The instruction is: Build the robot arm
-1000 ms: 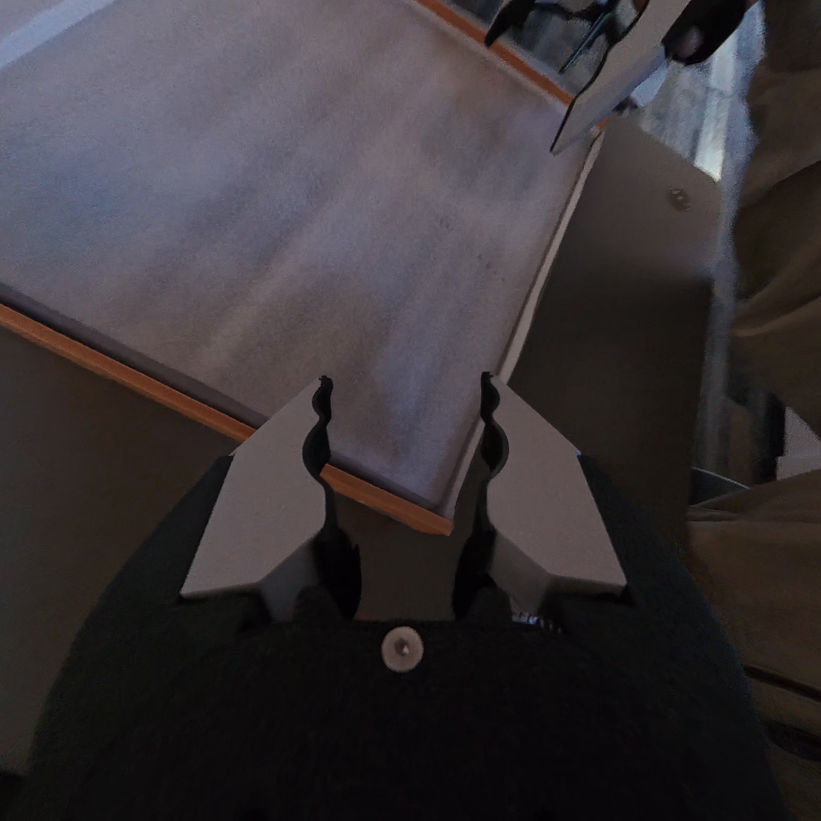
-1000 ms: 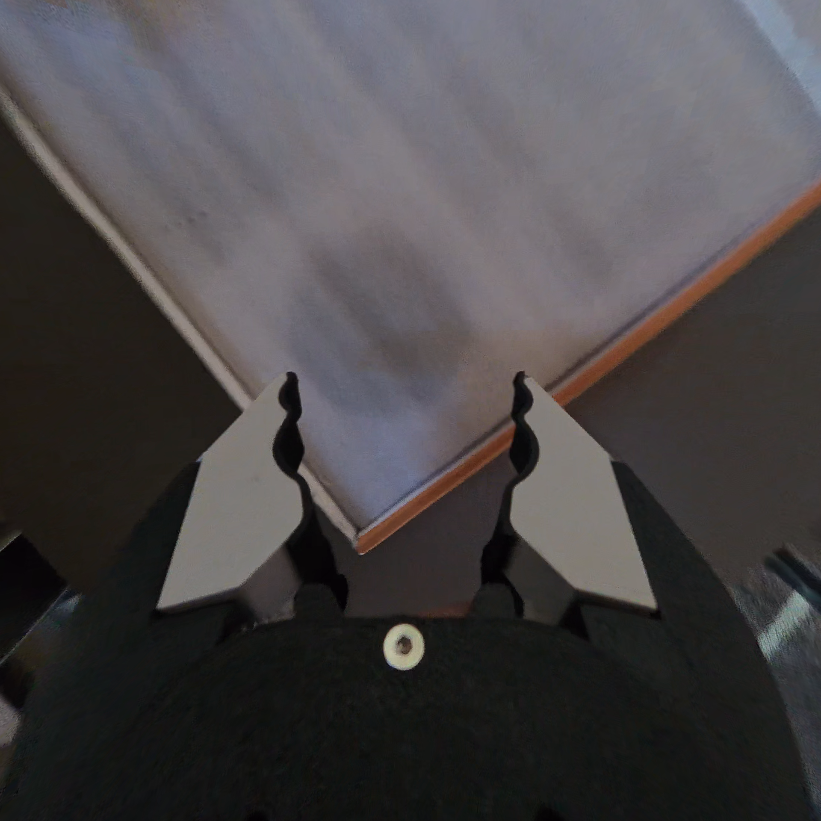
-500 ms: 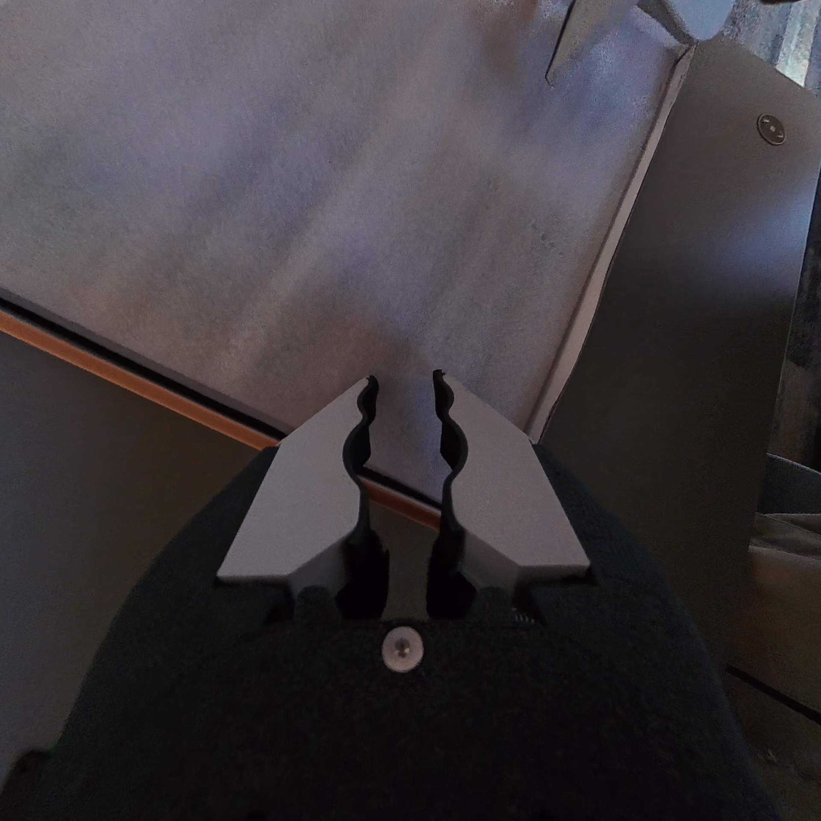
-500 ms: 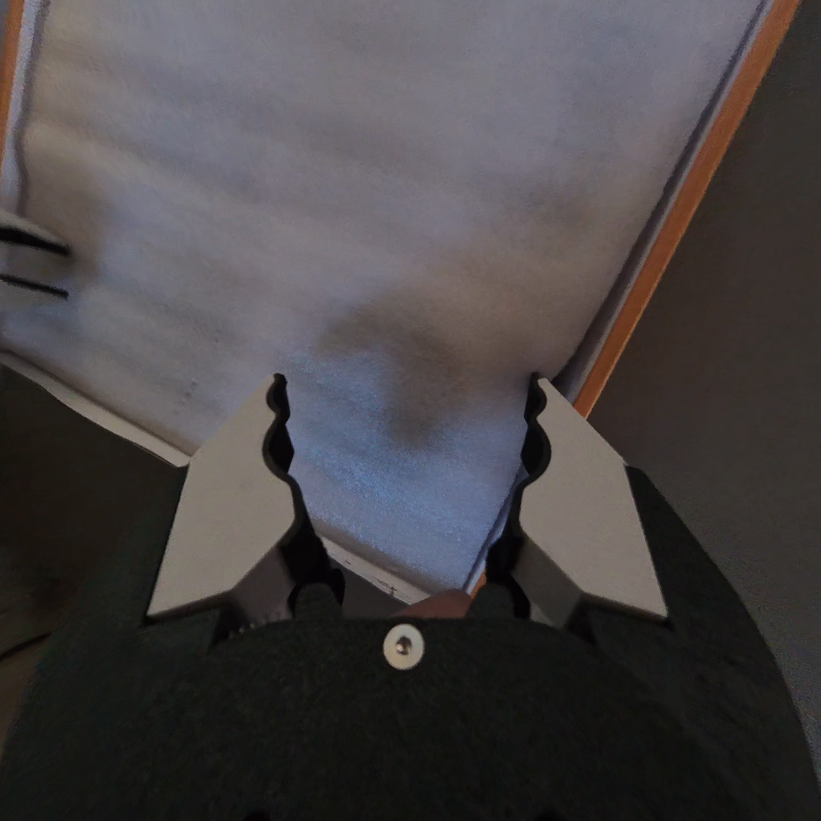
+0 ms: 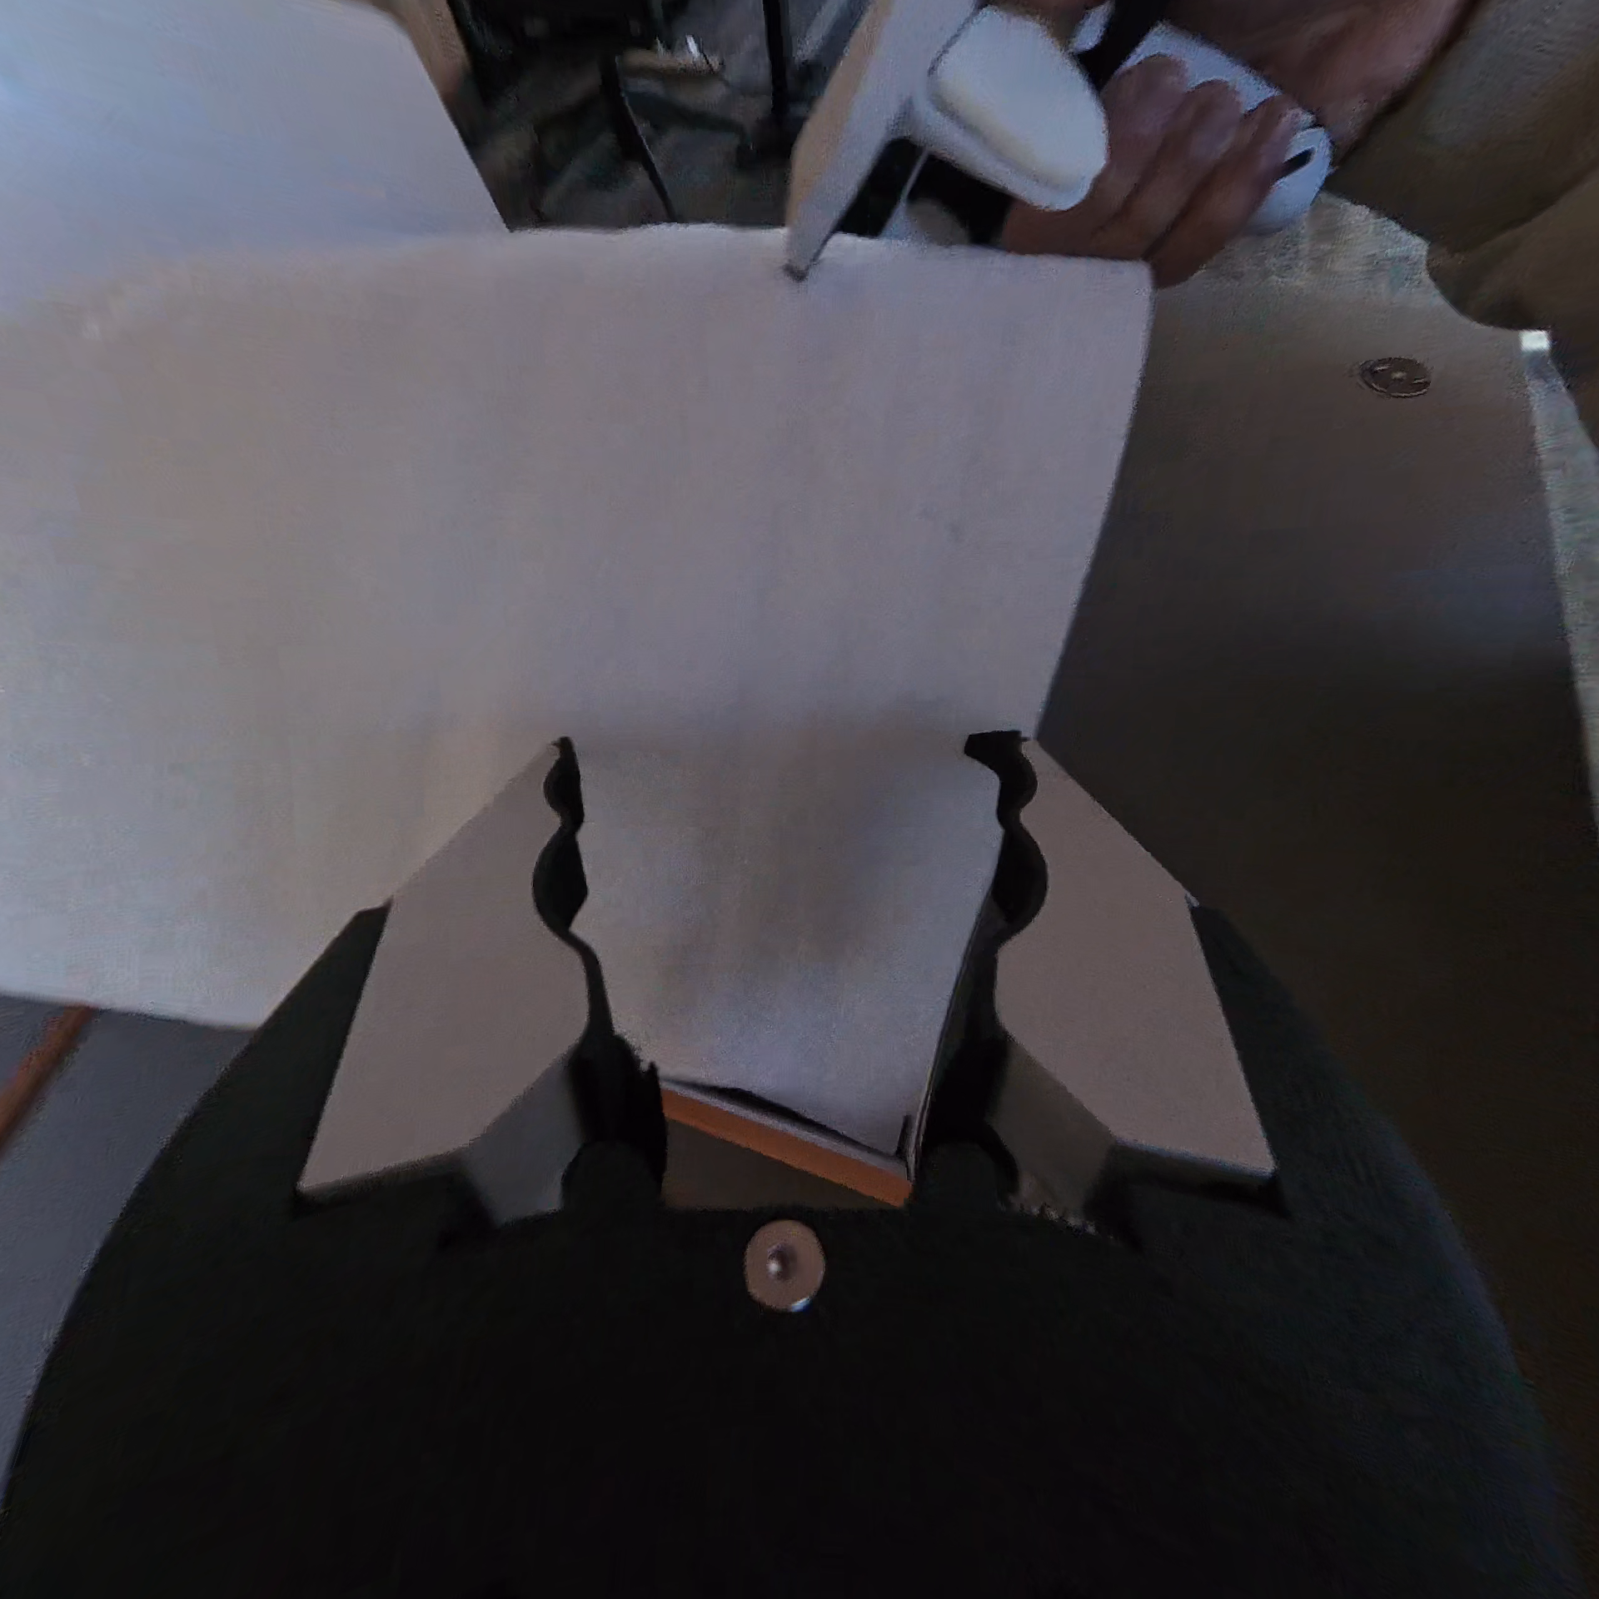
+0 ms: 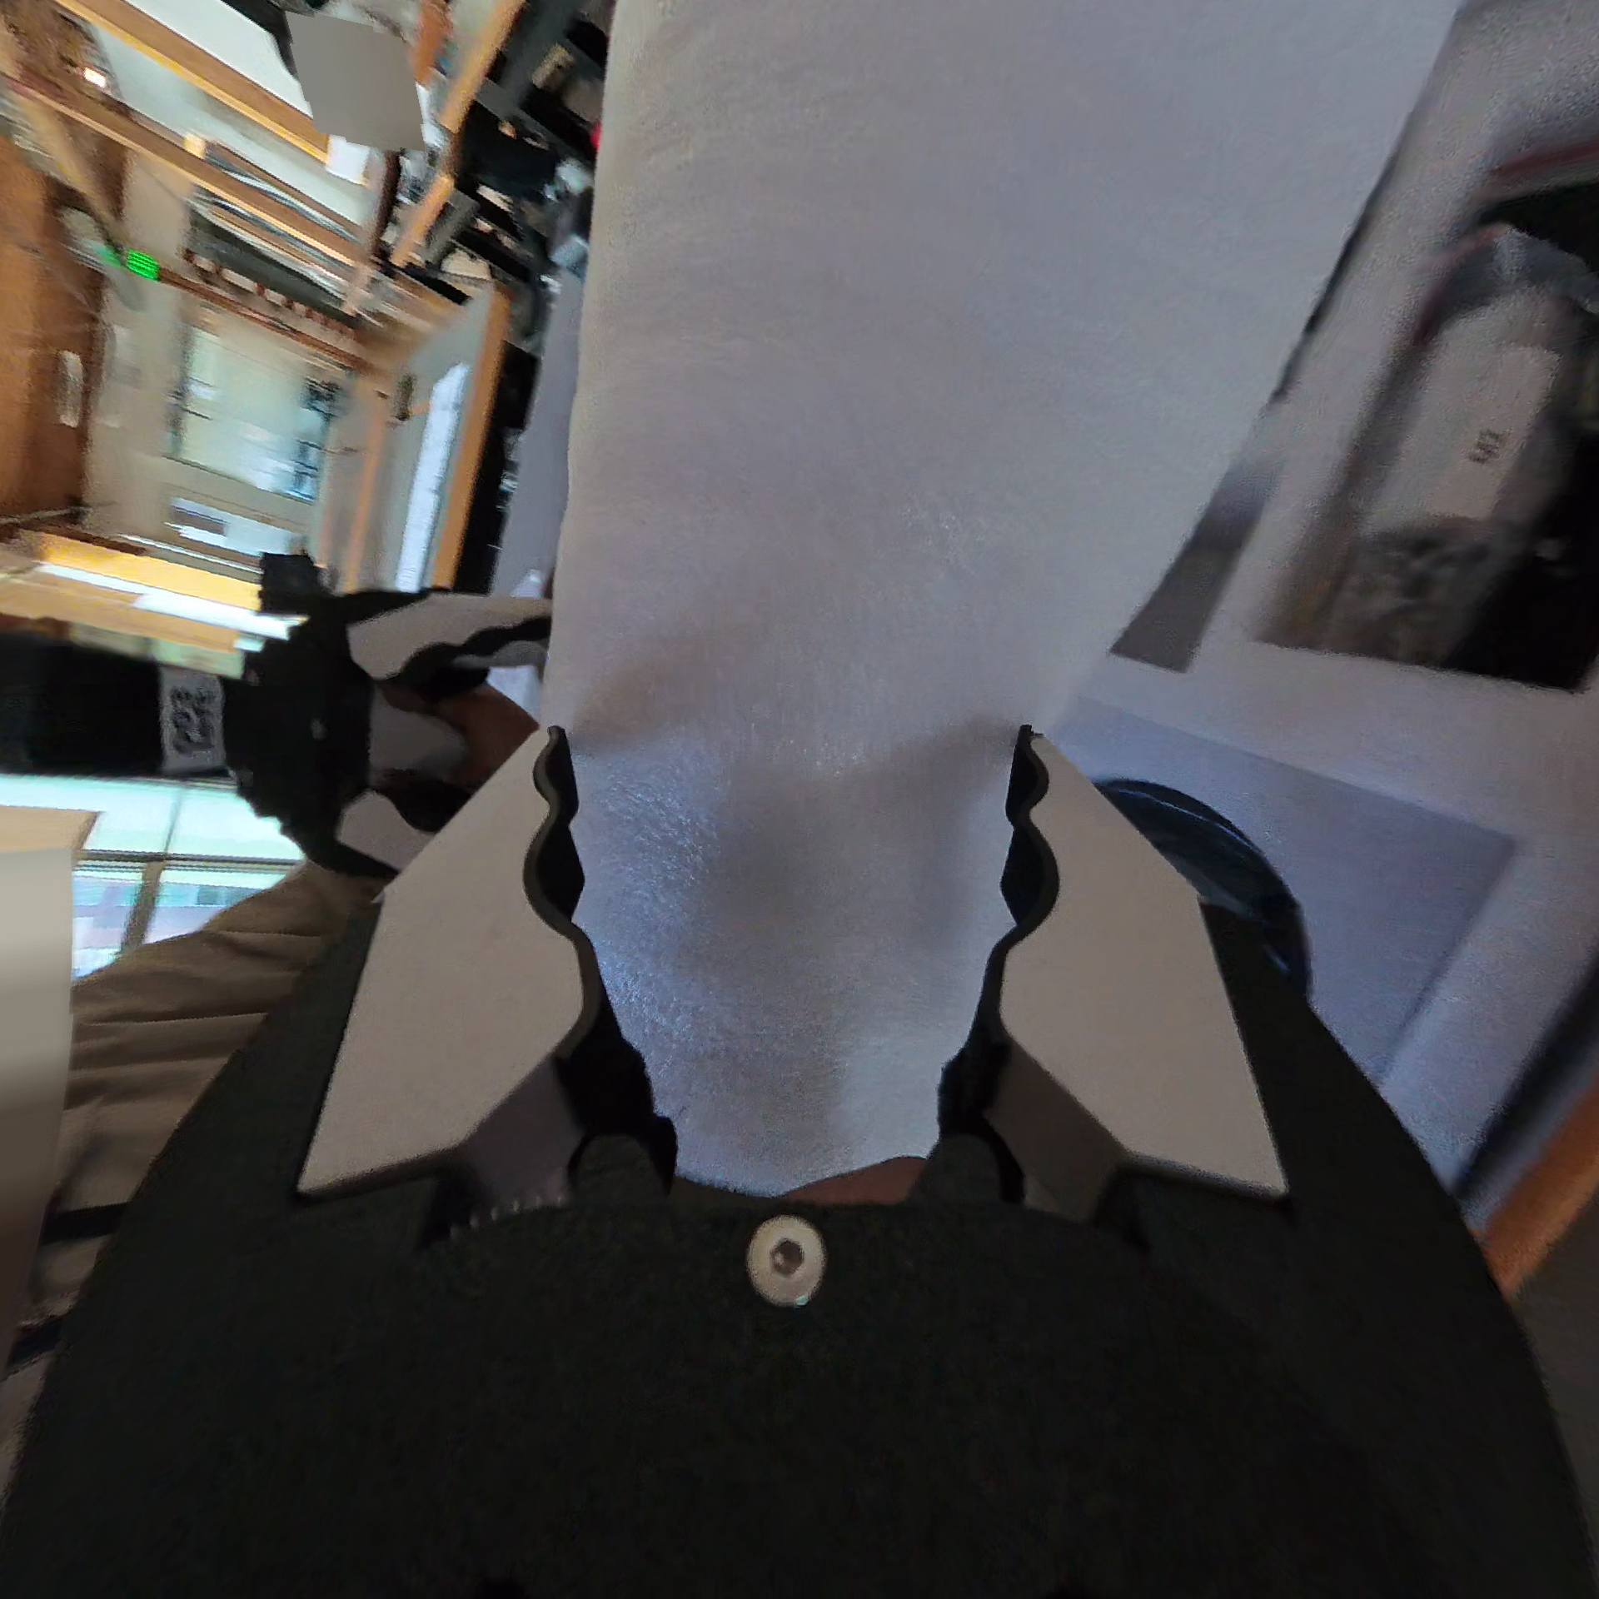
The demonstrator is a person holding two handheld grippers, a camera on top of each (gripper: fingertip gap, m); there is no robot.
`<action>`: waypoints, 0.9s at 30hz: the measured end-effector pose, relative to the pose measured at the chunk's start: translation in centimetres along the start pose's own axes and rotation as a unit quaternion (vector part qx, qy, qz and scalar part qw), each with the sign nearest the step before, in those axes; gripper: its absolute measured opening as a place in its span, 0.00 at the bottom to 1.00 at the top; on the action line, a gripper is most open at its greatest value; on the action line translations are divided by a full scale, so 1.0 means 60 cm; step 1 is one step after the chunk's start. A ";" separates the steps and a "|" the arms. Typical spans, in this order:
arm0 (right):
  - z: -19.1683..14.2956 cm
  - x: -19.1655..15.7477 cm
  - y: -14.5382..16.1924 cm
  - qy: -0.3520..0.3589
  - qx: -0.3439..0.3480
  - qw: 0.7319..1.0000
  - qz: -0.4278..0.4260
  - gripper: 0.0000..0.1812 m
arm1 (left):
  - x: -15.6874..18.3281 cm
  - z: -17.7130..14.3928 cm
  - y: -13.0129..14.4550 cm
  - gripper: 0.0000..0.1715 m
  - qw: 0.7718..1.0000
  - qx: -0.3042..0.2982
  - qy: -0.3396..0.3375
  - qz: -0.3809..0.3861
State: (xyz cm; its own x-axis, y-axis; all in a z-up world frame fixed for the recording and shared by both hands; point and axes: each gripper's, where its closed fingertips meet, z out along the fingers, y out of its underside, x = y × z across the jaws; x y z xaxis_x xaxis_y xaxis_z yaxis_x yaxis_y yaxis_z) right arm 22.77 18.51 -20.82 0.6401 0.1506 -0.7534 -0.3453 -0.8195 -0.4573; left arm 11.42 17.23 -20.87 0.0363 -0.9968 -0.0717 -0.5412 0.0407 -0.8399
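Left wrist view: left claw (image 5: 779, 744) spread wide, jaws well apart. A white sheet (image 5: 606, 519) with a fine foam-like grain fills the gap between the fingers and runs up and away from the camera. It is not pinched. I cannot tell whether it brushes either finger.

At the base of the gap a corner shows with a thin orange edge (image 5: 779, 1146) just under the white surface. To the right of the sheet lies a dark grey desk (image 5: 1298, 649), with a small round metal fitting (image 5: 1395, 377) set in it.

At the sheet's far edge one pale finger of the other claw meets the rim. A hand (image 5: 1151, 164) grips the white handle behind it, tan sleeve at the frame's corner.

Right wrist view: right claw (image 6: 787, 735) also spread, jaws wide. The same sheet passes between the fingers from the base and rises as a broad band off the top of the frame. Contact with the fingers is unclear.

The left claw's black-and-white body shows farther off at left, beside the sheet's edge. Background is blurred: wooden shelving (image 6: 260, 216) at left, pale surfaces at right.
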 end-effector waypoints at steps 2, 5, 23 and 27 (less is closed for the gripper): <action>0.001 -0.025 -0.018 -0.024 0.022 0.999 0.000 0.55 | 0.009 -0.018 -0.025 0.59 0.998 0.025 -0.032 0.040; 0.000 -0.059 -0.044 -0.049 0.053 0.997 0.002 0.55 | 0.017 -0.054 -0.048 0.60 0.993 0.051 -0.075 0.070; 0.048 -0.139 0.187 -0.054 0.014 0.984 -0.169 0.41 | -0.105 -0.270 0.180 0.03 0.952 -0.062 -0.276 0.114; 0.018 -0.148 0.211 -0.051 0.083 0.976 -0.194 0.38 | -0.172 -0.358 0.236 0.03 0.920 -0.098 -0.359 0.120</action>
State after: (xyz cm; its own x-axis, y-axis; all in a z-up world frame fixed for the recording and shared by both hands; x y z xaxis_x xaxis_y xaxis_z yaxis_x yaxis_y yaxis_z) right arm 11.96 7.37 -20.45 0.6765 0.4930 -0.5471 -0.2018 -0.5903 -0.7816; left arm -14.67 26.63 -20.44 0.4032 -0.6556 -0.6385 -0.7449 0.1701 -0.6451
